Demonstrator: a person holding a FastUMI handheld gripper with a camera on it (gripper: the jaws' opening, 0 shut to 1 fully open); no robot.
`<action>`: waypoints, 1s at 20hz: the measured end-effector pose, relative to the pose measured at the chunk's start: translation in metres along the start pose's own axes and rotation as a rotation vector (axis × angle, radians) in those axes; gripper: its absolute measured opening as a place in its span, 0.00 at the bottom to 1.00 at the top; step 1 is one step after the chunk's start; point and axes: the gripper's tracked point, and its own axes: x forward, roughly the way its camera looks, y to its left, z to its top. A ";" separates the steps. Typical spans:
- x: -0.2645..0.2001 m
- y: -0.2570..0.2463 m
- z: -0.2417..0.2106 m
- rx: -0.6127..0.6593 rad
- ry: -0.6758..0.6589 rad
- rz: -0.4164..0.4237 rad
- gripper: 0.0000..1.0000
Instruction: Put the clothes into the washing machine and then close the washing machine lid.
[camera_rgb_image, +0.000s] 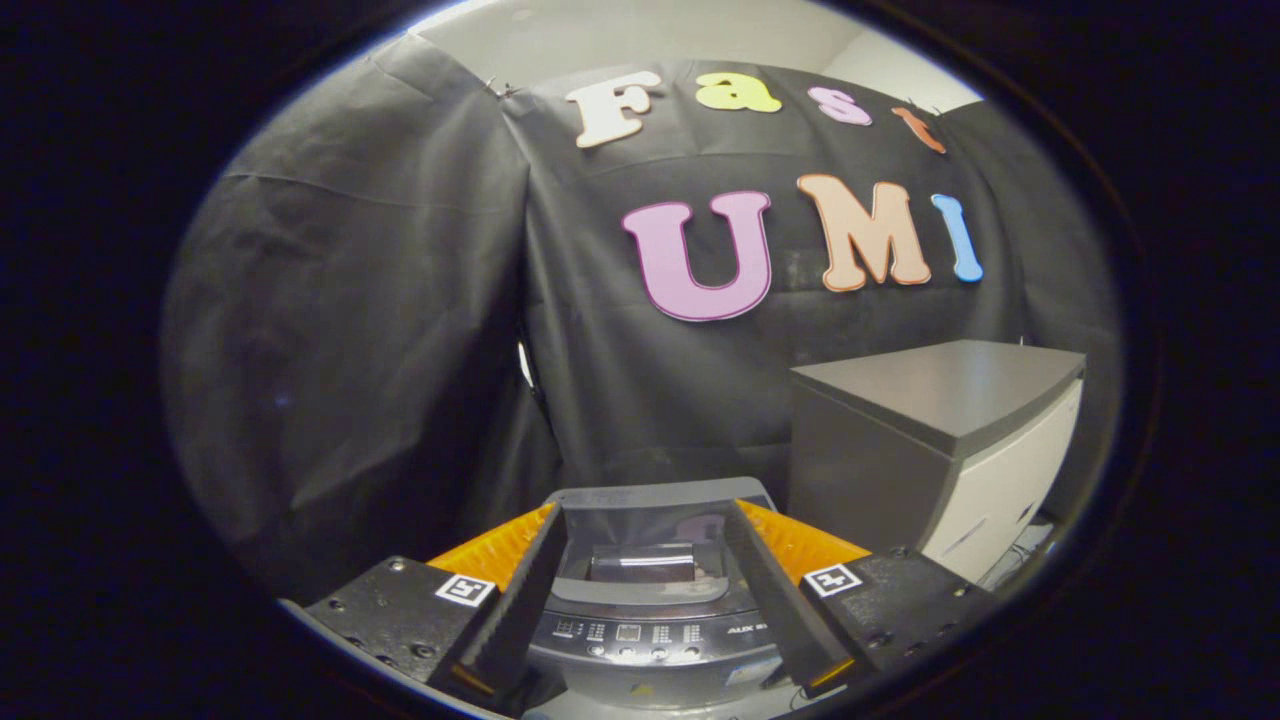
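The tool (645, 600) hangs above the washing machine (655, 610) with its two fingers spread wide and nothing between them. Seen through the gap between the fingers are the machine's control panel (640, 632), nearest the tool, and beyond it the dark glass lid (650, 530), which looks to lie flat over the tub, though glare makes that hard to be sure of. No clothes can be made out around the machine, so I cannot tell whether they are already inside.

Judging from this, the main risk is misreading the stage: if the clothes are not yet in, a closed lid blocks the drop. If the lid must be moved, the smooth glass may slip from the fingers and slam. Coming down too near could press the panel's buttons. To the right of the machine stands a grey cabinet (940, 440), close enough that a sideways swing might strike it. The booth's black cloth hangs just behind the machine and could snag a raised lid.
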 end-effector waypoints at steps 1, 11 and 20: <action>-0.008 -0.004 0.006 -0.010 -0.003 -0.001 0.96; -0.093 -0.026 0.060 -0.099 -0.107 0.020 0.96; -0.176 -0.068 0.065 -0.186 -0.153 -0.035 0.96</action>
